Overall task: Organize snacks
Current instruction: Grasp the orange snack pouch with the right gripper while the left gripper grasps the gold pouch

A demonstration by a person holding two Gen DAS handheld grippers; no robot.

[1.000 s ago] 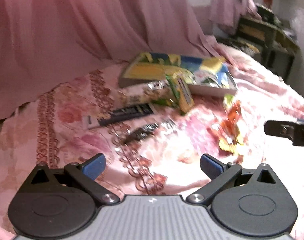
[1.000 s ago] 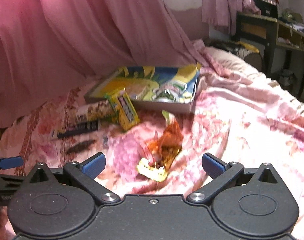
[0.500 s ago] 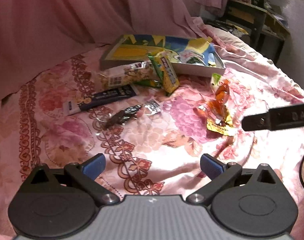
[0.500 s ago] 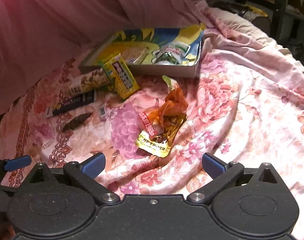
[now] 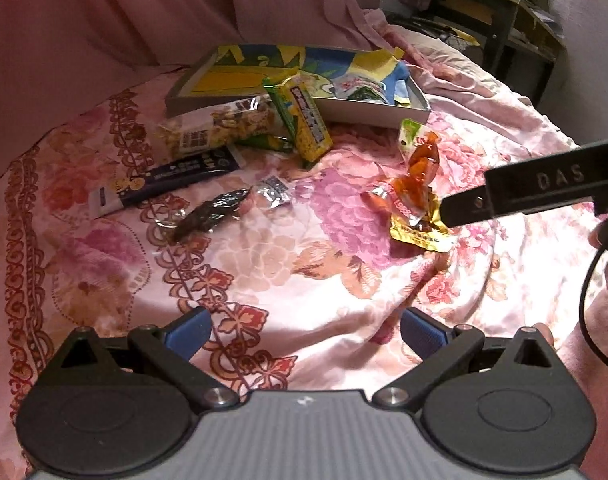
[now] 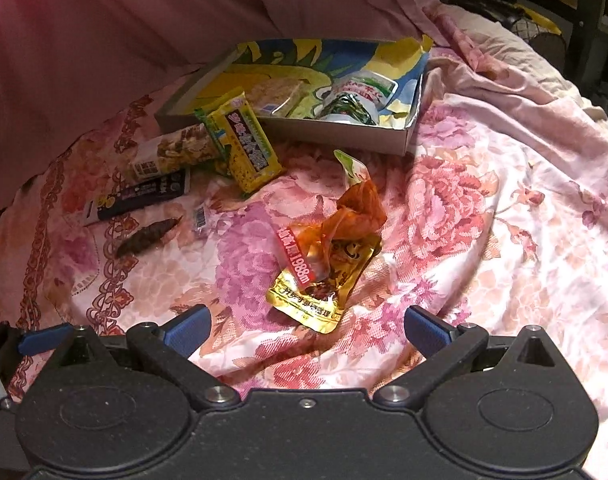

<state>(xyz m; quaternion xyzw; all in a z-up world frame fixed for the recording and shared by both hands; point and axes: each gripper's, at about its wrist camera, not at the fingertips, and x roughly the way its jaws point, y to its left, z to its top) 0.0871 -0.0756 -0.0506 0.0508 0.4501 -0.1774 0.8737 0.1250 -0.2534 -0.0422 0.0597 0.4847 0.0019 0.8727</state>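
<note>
Pink floral bedspread [image 6: 484,208] is my work surface, soft and rumpled, curtain [image 6: 144,20] behind. Shallow box [image 6: 408,136] near the far edge already holds a few packets, likely the destination. Loose snacks are scattered beside it. Right gripper [image 6: 304,326] wide open, lined up on orange-gold pouch [image 6: 324,276]. Left gripper [image 5: 304,326] also wide, empty, well short of dark bar [image 5: 168,178].

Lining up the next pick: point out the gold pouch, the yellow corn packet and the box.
gold pouch [image 6: 324,280], right wrist view, printed front.
yellow corn packet [image 6: 246,148], right wrist view, middle of its face.
box [image 6: 344,136], right wrist view, near side wall.
</note>
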